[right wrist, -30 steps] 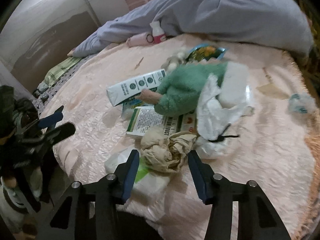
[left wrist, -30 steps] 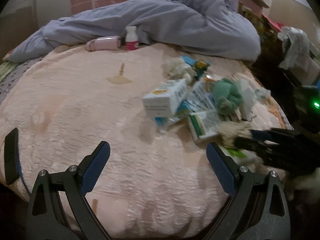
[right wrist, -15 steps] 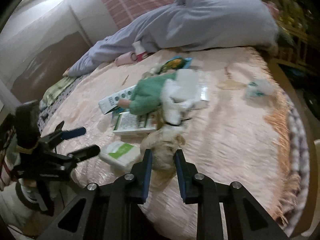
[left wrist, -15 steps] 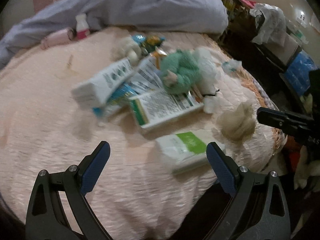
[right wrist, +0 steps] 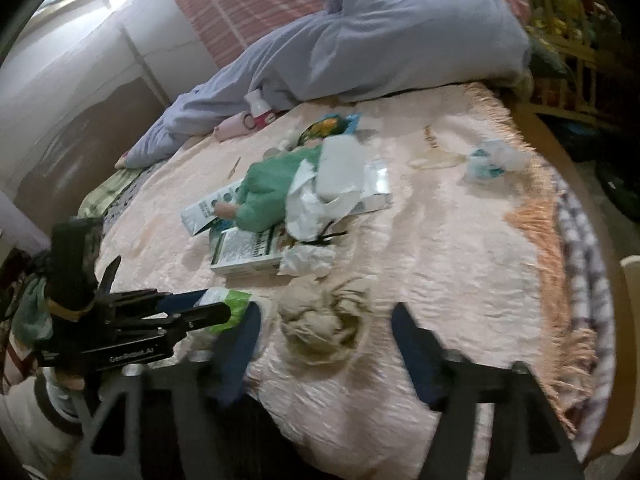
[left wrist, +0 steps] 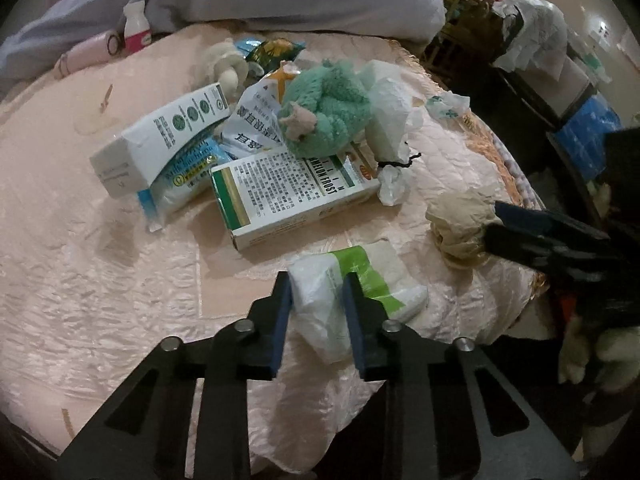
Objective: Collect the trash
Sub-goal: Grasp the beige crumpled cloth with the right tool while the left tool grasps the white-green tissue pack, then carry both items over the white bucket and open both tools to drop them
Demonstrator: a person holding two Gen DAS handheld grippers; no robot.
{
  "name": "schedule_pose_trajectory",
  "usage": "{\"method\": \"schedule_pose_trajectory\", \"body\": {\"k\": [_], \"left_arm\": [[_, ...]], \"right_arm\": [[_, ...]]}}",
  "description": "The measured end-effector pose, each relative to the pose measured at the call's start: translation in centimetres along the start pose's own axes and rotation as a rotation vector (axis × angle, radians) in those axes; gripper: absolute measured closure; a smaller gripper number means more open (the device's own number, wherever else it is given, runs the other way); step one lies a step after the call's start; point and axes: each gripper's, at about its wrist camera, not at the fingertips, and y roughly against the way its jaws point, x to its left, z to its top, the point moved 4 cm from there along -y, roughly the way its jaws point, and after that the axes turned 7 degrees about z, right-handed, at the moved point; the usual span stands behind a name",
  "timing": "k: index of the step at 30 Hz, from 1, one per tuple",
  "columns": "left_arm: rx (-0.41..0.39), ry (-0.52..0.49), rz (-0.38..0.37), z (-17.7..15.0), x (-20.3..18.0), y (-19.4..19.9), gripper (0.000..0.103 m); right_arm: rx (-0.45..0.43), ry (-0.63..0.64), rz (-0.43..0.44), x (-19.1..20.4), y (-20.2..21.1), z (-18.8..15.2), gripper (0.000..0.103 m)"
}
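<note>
The left gripper (left wrist: 317, 300) fingers pinch the soft, light tissue pack (left wrist: 352, 296) at its end — it squashes easily; the right gripper (right wrist: 326, 328) fingers stand wide around the crumpled paper wad (right wrist: 320, 324).

Left gripper closes on the tissue pack; right gripper lets go of the beige wad

The left gripper (left wrist: 318, 312), spread wide over the peach bedspread a second ago and still wide half a second ago, has moved in and narrowed until both blue pads press the sides of the soft white plastic tissue pack with a green stripe (left wrist: 360, 292). The right gripper (right wrist: 326, 352), which had pinched the crumpled beige paper wad (right wrist: 320, 324) half a second ago, now stands spread wide again, the wad lying loose on the bedspread between its fingers, and this view has blurred.
</note>
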Motion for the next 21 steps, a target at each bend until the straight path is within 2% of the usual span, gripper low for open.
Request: {"method": "schedule_pose_trajectory", "body": {"k": [2, 3, 4, 7, 8, 9, 10, 12, 14, 16, 17, 18, 21], "left_arm": [[0.0, 0.002, -0.002, -0.1, 0.1, 0.2, 0.082], [0.003, 0.007, -0.007, -0.2, 0.2, 0.3, 0.082], [0.006, 0.01, -0.009, -0.2, 0.2, 0.2, 0.082], [0.003, 0.028, -0.029, -0.4, 0.2, 0.3, 0.08], [0.01, 0.042, -0.049, -0.5, 0.2, 0.2, 0.073], [0.024, 0.053, -0.074, -0.5, 0.0, -0.2, 0.057], [0.04, 0.068, -0.1, -0.5, 0.0, -0.6, 0.049], [0.058, 0.124, -0.142, -0.6, -0.2, -1.3, 0.049], [0.056, 0.135, -0.138, -0.6, -0.5, -1.7, 0.048], [0.053, 0.121, -0.123, -0.6, -1.0, -1.8, 0.049], [0.058, 0.107, -0.11, -0.6, -1.2, -1.8, 0.056], [0.058, 0.091, -0.098, -0.5, -1.4, -1.6, 0.072], [0.034, 0.052, -0.089, 0.1, -2.0, -0.3, 0.086]], "right_arm": [[0.025, 0.008, -0.004, 0.1, -1.5, -0.2, 0.037], [0.038, -0.001, -0.006, 0.0, -2.4, -0.4, 0.052], [0.049, -0.012, -0.003, -0.3, -3.0, -0.6, 0.06], [0.033, -0.033, 0.009, -0.8, -2.9, -1.0, 0.064], [0.026, -0.034, 0.013, -0.9, -2.4, -1.1, 0.065], [0.018, -0.026, 0.008, -1.0, -1.9, -1.1, 0.065], [0.012, -0.019, 0.002, -1.1, -1.5, -1.0, 0.065], [-0.001, -0.012, -0.005, -1.2, -0.4, -1.0, 0.065], [-0.009, -0.01, -0.003, -1.3, 0.1, -1.0, 0.065], [-0.025, -0.006, -0.012, -1.4, 0.6, -1.0, 0.065], [-0.029, -0.006, -0.013, -1.4, 0.8, -1.1, 0.065], [-0.031, -0.007, -0.014, -1.5, 0.9, -1.1, 0.065], [-0.051, -0.004, -0.025, -1.7, 2.0, -1.1, 0.065]]}}
